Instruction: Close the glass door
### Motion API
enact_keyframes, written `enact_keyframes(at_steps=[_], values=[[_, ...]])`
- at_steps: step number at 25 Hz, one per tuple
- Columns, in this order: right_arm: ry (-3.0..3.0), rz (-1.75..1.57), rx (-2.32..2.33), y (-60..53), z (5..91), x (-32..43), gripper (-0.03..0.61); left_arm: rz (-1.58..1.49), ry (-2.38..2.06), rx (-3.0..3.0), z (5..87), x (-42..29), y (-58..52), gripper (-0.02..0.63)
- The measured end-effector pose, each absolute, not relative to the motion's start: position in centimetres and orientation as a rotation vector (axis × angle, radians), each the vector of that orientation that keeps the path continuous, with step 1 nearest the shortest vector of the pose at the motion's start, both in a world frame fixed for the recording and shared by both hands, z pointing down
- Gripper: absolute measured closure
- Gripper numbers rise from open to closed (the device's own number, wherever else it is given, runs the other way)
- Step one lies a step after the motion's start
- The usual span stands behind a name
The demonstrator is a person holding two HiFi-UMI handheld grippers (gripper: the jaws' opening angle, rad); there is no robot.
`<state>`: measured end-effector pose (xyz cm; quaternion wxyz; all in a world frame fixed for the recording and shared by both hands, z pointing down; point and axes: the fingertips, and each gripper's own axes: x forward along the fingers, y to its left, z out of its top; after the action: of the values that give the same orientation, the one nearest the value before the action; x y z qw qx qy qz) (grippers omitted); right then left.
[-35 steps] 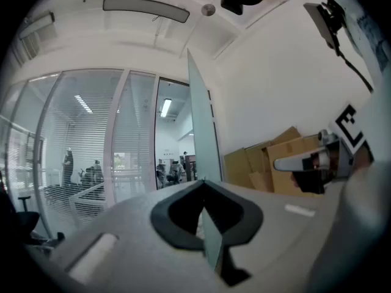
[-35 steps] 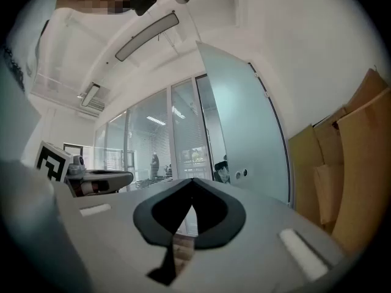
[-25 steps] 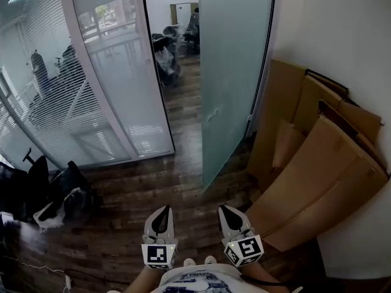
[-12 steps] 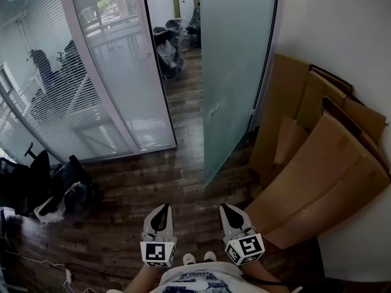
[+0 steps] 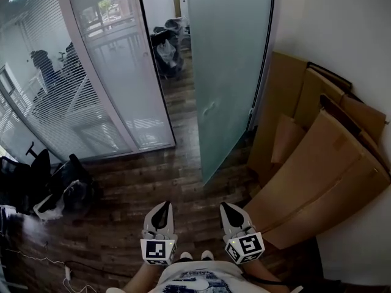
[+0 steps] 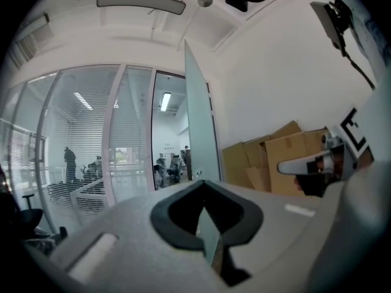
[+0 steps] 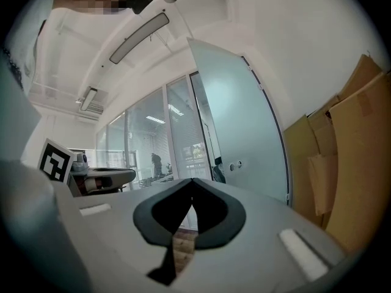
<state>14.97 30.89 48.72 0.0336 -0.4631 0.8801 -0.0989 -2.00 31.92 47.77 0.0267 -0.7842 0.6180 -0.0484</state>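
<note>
The frosted glass door (image 5: 229, 72) stands open, swung into the room, with its hinge side by the right wall and a small lock fitting (image 5: 209, 108) near its free edge. My left gripper (image 5: 163, 206) and right gripper (image 5: 228, 207) are held low, side by side, some way short of the door. Both point level toward it, shut and empty. The door (image 6: 198, 133) rises beyond the tips of the left gripper (image 6: 203, 183) in the left gripper view. In the right gripper view it (image 7: 244, 139) fills the middle, above the right gripper (image 7: 193, 180).
Flattened cardboard boxes (image 5: 317, 157) lean against the right wall just past the door. A glass partition with blinds (image 5: 91, 72) runs along the left of the doorway (image 5: 168, 54). Black bags (image 5: 64, 194) lie on the wood floor at the left.
Both grippers have edged forward together toward the door, which now stands slightly larger in the head view. The jaws stay as they were.
</note>
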Motion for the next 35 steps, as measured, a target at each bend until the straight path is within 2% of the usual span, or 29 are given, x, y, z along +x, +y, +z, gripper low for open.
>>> enact_keyframes(at_steps=[18,35], values=[[2.691,-0.314,-1.448,29.6,49.8,16.5,0.571,-0.148,1.942,-2.442,48.7,-1.7,30.6,0.611],[2.692,-0.341,-1.528,17.1,50.3,12.7,0.571,-0.163,1.906,-2.498,49.8,-5.6,17.1,0.611]])
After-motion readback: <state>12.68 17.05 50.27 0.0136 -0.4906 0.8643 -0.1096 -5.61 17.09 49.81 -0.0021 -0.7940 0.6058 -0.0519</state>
